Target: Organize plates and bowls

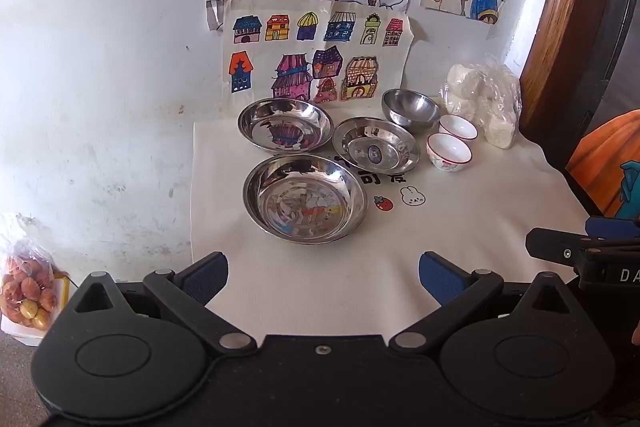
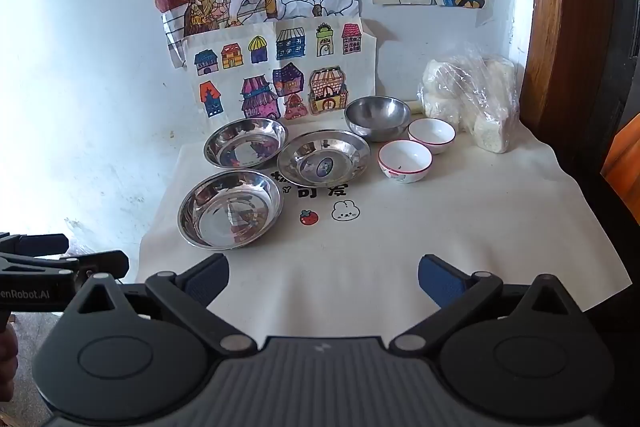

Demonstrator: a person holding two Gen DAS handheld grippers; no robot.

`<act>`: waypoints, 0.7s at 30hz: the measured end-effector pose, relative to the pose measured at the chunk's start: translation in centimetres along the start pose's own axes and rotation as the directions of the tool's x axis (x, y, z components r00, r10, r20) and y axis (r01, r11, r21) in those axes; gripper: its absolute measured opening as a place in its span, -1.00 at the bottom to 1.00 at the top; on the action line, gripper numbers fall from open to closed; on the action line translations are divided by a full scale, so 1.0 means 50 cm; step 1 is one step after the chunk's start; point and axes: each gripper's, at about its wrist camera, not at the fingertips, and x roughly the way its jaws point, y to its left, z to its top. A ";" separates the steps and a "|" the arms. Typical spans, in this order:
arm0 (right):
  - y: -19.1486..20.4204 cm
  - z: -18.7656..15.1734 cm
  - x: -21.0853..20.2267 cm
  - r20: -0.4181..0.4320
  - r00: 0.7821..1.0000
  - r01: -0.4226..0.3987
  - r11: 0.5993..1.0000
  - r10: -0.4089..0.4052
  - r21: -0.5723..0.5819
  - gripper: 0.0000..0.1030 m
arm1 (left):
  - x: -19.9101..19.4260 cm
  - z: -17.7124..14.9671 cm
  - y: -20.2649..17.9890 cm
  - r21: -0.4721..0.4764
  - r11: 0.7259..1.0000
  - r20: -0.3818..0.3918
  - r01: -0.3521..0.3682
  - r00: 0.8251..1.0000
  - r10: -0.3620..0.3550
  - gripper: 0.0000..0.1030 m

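Observation:
Three steel plates lie on a cream cloth: a near plate (image 1: 305, 197) (image 2: 231, 209), a back-left plate (image 1: 285, 125) (image 2: 245, 143) and a middle plate (image 1: 376, 145) (image 2: 324, 158). Behind them stands a steel bowl (image 1: 410, 108) (image 2: 378, 117). To its right sit two white bowls with red rims (image 1: 449, 151) (image 2: 405, 161), the farther one (image 1: 458, 128) (image 2: 432, 135) close behind. My left gripper (image 1: 323, 277) hangs open over the cloth's near edge, short of the near plate. My right gripper (image 2: 323, 277) is open too, nothing between its fingers.
A clear bag of white blocks (image 1: 486, 103) (image 2: 472, 99) stands at the back right. Drawings (image 1: 320, 59) lean on the white wall behind. A wooden frame (image 2: 560, 27) borders the right. A bag of small fruit (image 1: 28, 291) sits low at the left, off the table.

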 end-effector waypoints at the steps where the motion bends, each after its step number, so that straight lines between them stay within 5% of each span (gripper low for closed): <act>1: 0.000 0.000 0.000 0.000 1.000 0.000 1.000 0.000 0.000 1.00 | 0.000 0.000 0.000 0.000 1.000 0.000 0.000 1.000 0.000 0.97; 21: -0.007 0.000 -0.002 -0.001 1.000 0.002 1.000 -0.002 0.000 1.00 | 0.000 0.000 0.000 -0.001 1.000 0.002 0.002 1.000 -0.002 0.97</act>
